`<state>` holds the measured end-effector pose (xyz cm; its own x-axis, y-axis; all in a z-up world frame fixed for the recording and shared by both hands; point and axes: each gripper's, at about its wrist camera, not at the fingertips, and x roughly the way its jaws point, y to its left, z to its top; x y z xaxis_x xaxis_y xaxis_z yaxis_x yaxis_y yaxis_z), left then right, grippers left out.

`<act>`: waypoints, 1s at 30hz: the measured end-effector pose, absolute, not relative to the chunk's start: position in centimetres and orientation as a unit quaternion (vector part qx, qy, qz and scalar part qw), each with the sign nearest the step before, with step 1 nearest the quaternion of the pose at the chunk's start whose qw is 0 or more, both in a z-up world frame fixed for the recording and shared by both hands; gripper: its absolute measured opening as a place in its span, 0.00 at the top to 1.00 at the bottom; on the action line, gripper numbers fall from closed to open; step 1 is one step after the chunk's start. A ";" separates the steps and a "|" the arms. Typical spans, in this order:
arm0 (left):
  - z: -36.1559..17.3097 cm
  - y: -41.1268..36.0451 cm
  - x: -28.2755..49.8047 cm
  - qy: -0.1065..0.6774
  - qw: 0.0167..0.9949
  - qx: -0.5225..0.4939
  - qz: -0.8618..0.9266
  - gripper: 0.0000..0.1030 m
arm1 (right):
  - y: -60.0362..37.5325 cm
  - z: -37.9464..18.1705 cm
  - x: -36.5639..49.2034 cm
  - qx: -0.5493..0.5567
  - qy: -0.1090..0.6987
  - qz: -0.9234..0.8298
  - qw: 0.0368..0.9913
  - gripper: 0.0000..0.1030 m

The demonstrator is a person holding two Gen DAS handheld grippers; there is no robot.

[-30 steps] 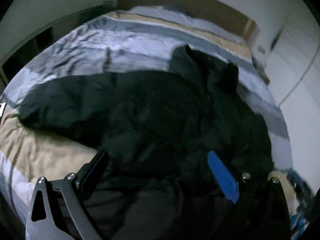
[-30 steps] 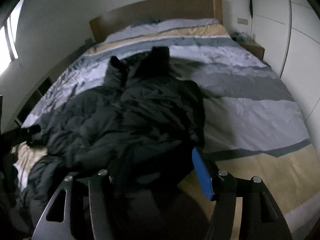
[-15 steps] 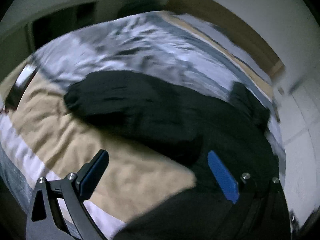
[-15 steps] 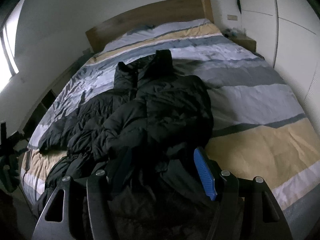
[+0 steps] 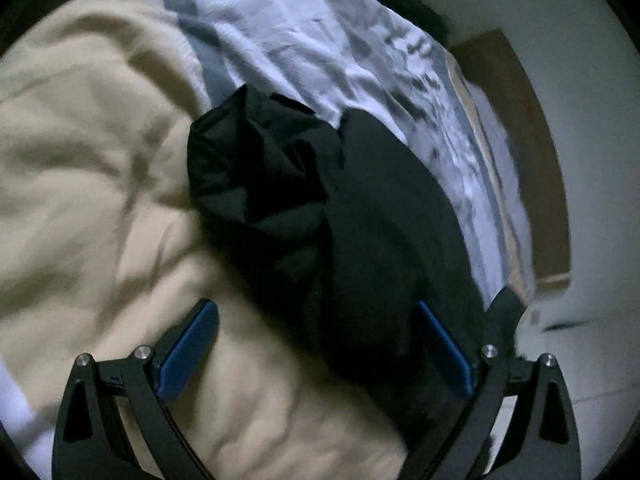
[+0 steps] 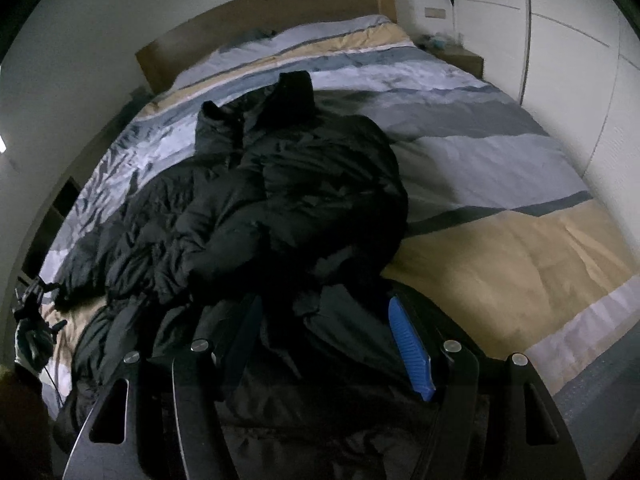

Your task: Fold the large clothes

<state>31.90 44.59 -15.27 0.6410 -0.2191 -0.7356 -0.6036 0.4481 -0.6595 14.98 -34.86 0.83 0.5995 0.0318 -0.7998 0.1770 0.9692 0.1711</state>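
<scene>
Bed (image 6: pixel 500 256): jacket (image 6: pixel 280 200) beyond hand-held gripper (image 6: pixel 324 344)

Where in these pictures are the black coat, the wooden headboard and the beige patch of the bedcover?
black coat (image 6: pixel 320 184): right wrist view, on its puffy chest.
wooden headboard (image 6: pixel 256 28): right wrist view, on its front panel.
beige patch (image 5: pixel 92 152): left wrist view, on wrinkled cloth.

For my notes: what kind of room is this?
Most likely a bedroom: a large bed with a striped cover, a wooden headboard, and white wardrobe doors. A black jacket lies on the bed.
</scene>
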 end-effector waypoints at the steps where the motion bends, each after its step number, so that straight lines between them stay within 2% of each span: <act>1: -15.6 45.0 31.9 0.394 0.743 -0.526 0.127 0.05 | -34.7 0.8 15.0 0.112 0.447 -0.044 0.886 0.37; 3: -16.1 45.9 32.1 0.377 0.733 -0.552 0.125 0.10 | -34.6 0.9 15.1 0.106 0.449 -0.045 0.886 0.37; 4: -16.2 46.1 32.2 0.369 0.729 -0.563 0.121 0.25 | -34.5 0.9 15.1 0.104 0.449 -0.044 0.886 0.37; 5: -16.4 46.2 32.5 0.367 0.724 -0.574 0.110 0.46 | -34.3 0.9 15.1 0.103 0.450 -0.043 0.886 0.36; 6: -16.6 46.2 32.8 0.365 0.717 -0.585 0.101 0.53 | -34.3 0.9 15.1 0.101 0.450 -0.042 0.886 0.36; 8: -16.5 46.1 32.9 0.361 0.717 -0.589 0.093 0.74 | -34.1 0.9 15.0 0.100 0.451 -0.039 0.886 0.35; 11: -15.4 45.6 32.7 0.349 0.726 -0.586 0.086 0.86 | -33.9 1.2 14.8 0.096 0.451 -0.034 0.887 0.34; 14: -13.6 45.0 32.7 0.340 0.742 -0.572 0.079 0.90 | -33.9 1.6 14.3 0.098 0.446 -0.031 0.889 0.34; 20: -8.3 41.9 31.9 0.338 0.785 -0.516 0.060 0.91 | -34.7 2.9 13.1 0.116 0.428 -0.027 0.896 0.34; 30: 2.0 29.8 31.1 0.345 0.854 -0.390 -0.006 0.91 | -36.5 4.4 9.5 0.132 0.394 -0.011 0.909 0.34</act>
<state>31.07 29.75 2.00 0.7619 -0.2798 -0.5842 -0.2579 0.6963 -0.6698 9.53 -36.51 4.45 0.6890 0.0838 -0.7199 0.1244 0.9649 0.2314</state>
